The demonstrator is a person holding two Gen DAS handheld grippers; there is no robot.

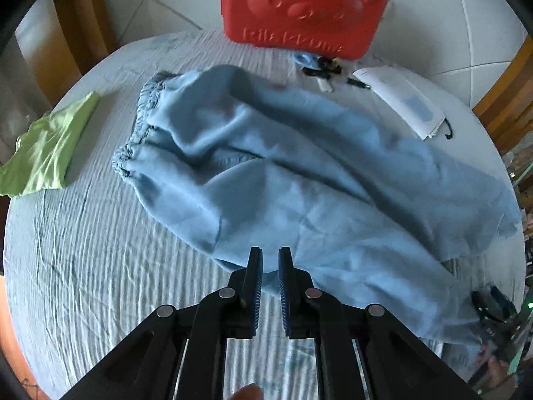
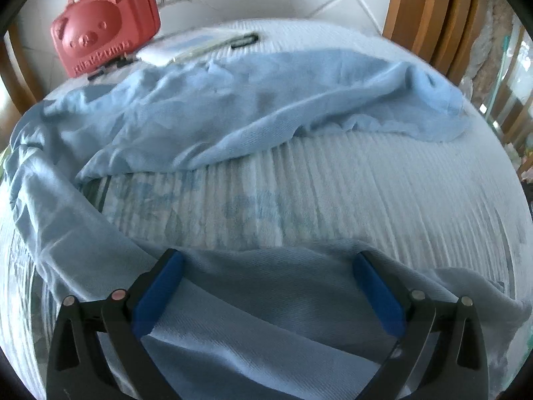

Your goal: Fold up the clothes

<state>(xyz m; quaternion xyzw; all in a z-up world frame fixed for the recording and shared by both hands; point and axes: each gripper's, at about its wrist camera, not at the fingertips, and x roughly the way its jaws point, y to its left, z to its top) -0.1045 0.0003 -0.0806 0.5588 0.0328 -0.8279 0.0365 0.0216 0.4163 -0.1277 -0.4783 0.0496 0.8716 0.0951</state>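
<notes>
Light blue trousers (image 1: 283, 166) lie spread on a round table with a ribbed pale cloth (image 1: 83, 250), elastic waistband (image 1: 140, 126) to the left. My left gripper (image 1: 270, 253) hovers at the near edge of the trousers, jaws nearly closed with a narrow gap and nothing between them. In the right wrist view the trousers (image 2: 233, 106) lie across the far side, and one leg (image 2: 266, 316) runs under my right gripper (image 2: 266, 260), which is wide open over that leg. A folded green garment (image 1: 46, 146) lies at the table's left edge.
A red bear-shaped case (image 1: 299, 6) stands at the far edge, also in the right wrist view (image 2: 106, 26). White papers (image 1: 403, 100), keys and small dark items (image 1: 319, 66) lie near it. Wooden chairs (image 2: 433, 16) surround the table.
</notes>
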